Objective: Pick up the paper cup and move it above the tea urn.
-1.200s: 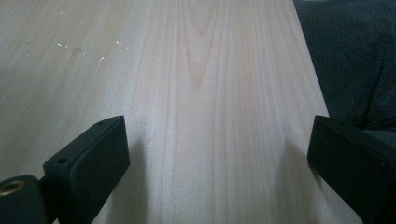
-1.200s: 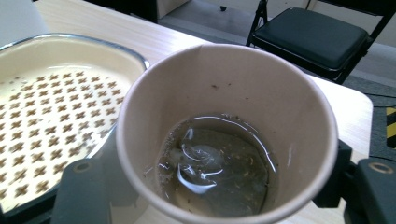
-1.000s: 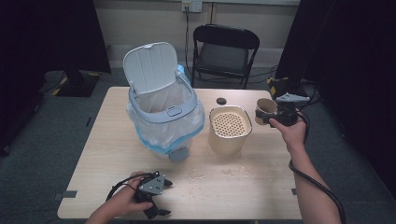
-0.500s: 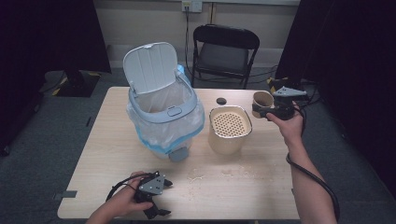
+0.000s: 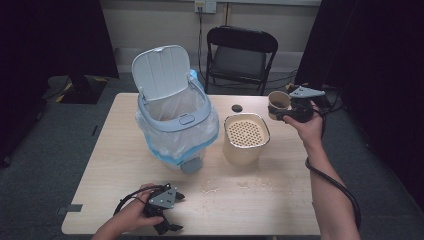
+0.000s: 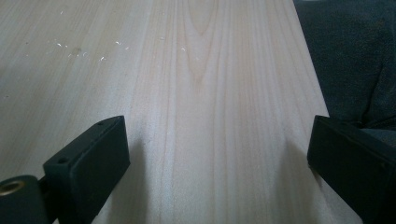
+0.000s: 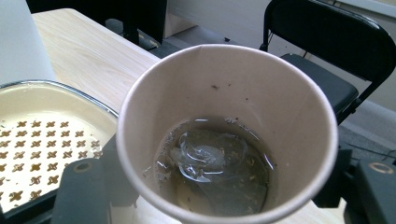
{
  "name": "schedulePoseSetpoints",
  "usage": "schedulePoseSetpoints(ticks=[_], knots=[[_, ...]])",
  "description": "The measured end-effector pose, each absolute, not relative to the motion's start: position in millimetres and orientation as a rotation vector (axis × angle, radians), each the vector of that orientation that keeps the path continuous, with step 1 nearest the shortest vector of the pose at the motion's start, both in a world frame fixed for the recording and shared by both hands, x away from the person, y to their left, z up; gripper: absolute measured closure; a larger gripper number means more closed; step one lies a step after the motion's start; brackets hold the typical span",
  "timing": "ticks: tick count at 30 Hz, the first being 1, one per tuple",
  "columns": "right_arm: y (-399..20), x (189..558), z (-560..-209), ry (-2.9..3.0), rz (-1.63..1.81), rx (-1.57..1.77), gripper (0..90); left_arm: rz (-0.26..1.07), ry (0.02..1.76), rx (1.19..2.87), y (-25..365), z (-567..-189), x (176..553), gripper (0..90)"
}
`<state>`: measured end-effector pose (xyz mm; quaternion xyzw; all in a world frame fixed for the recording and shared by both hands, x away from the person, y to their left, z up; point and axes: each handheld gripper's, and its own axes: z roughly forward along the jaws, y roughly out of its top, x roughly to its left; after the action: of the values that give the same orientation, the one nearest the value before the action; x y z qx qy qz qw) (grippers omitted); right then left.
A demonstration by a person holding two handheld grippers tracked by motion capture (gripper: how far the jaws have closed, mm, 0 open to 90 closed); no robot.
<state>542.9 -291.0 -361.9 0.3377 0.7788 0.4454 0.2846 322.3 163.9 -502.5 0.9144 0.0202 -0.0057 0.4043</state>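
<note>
Holding the cup (image 7: 227,133) in your right gripper (image 5: 281,111), you've brought it up off the far right corner of the table (image 5: 280,200) — a second ago it sat lower and a touch further right, and now it hangs in the air just beside the strainer pot (image 5: 245,137), nearer its rim than before. The jaws pinch the cup's sides, one on each flank, and the grip looks unchanged over that second. The cup is upright or nearly so; in the right gripper view you can see a shallow pool of murky liquid with flecks and something clear and crumpled lying at the bottom. Nothing has spilled from it yet.

That lift toward the pot suggests the pour comes next: the perforated insert (image 7: 32,149) would catch the solids while the liquid drains through. You'd want the lip over the holes before tilting, since the cup is not yet over the pot but off to its side.

Further out, the bin (image 5: 175,120) stands open with its liner showing, left of the pot — likely where the drained cup ends up. A small dark cap (image 5: 236,108) lies behind the pot. Your left gripper (image 5: 167,220) rests at the near edge, jaws spread wide over bare wood, unmoved. A few wet specks (image 5: 240,186) mark the tabletop in front of the pot.
</note>
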Motion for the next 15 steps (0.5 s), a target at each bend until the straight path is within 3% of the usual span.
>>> schedulePoseSetpoints(ticks=[15], knots=[[-279,549,-355,2.108,1.150,0.822,28.6,-0.016,0.050,2.310,164,-502,322,5.0]])
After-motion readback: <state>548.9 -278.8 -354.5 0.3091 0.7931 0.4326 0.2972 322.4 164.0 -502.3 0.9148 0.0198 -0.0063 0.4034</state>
